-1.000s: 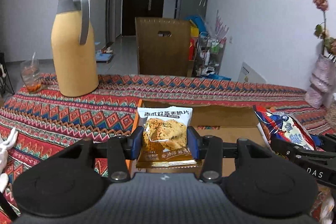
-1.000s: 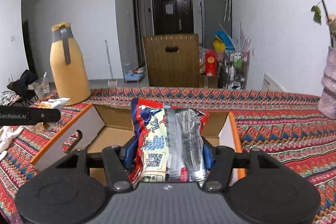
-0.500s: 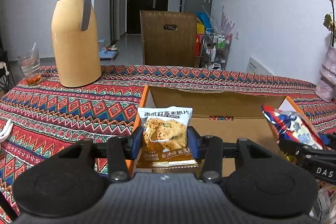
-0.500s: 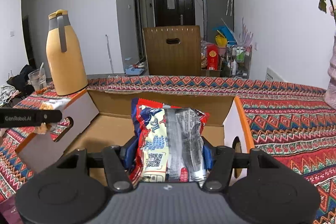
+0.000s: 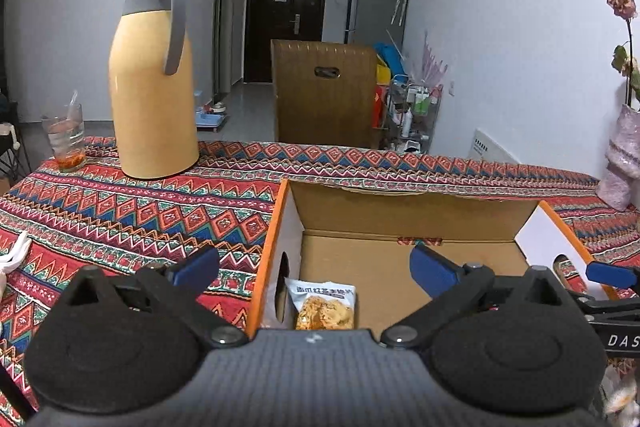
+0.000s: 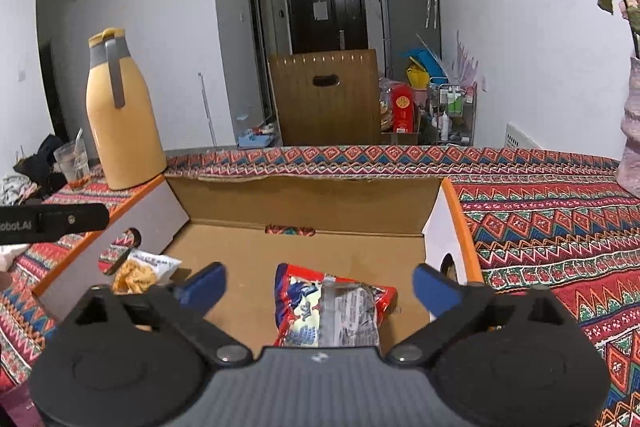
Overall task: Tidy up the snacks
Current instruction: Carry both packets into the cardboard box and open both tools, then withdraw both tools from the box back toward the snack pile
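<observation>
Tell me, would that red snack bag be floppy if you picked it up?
Probably floppy: the red snack bag lies crumpled in the cardboard box. Its shiny film looks slippery. It's likely light, and whatever's inside may crush.

Before you an open cardboard box [image 5: 408, 203] sits on the cloth-covered table [image 5: 140, 219]. In the box, the cracker packet [image 5: 325, 309] lies against the left wall, and the noodle packet [image 6: 332, 311] lies to its right, nearer the middle of the floor. Behind and left of the box a tall thermos jug [image 5: 154, 79] stands, with a drinking glass [image 5: 66, 137] further left. A vase [image 5: 622, 163] stands at the table's far right. Beyond the table is a wooden chair back [image 5: 324, 93].
</observation>
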The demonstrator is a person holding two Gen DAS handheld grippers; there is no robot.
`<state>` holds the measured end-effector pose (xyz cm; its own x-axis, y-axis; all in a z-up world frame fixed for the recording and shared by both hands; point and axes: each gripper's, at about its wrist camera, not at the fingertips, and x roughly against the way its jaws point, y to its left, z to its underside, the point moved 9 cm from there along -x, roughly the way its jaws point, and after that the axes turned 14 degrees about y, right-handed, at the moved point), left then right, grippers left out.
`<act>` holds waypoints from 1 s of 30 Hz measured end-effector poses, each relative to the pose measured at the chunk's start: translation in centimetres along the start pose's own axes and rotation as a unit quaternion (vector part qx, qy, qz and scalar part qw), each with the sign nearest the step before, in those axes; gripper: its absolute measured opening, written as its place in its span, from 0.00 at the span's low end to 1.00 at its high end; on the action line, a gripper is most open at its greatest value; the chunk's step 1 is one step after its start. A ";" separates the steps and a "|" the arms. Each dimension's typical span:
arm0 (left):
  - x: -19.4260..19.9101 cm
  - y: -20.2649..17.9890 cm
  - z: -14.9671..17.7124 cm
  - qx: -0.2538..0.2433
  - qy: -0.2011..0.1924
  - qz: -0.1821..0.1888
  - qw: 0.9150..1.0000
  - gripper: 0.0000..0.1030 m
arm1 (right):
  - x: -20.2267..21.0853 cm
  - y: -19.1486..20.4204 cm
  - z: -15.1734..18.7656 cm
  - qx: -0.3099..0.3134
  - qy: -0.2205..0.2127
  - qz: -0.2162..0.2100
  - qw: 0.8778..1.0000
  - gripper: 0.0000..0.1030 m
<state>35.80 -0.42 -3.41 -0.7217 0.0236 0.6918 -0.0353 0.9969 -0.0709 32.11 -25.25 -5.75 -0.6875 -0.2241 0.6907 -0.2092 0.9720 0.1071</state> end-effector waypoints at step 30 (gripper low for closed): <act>7.3 -0.9 -0.4 -0.009 -0.029 0.004 1.000 1.00 | 8.7 0.9 -0.8 0.016 -0.064 0.029 0.997 1.00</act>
<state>30.85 -1.07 1.95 -0.7604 0.0276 0.6489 -0.0168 0.9979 -0.0621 26.52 -26.24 0.96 -0.7812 -0.1770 0.5986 -0.1878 0.9812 0.0451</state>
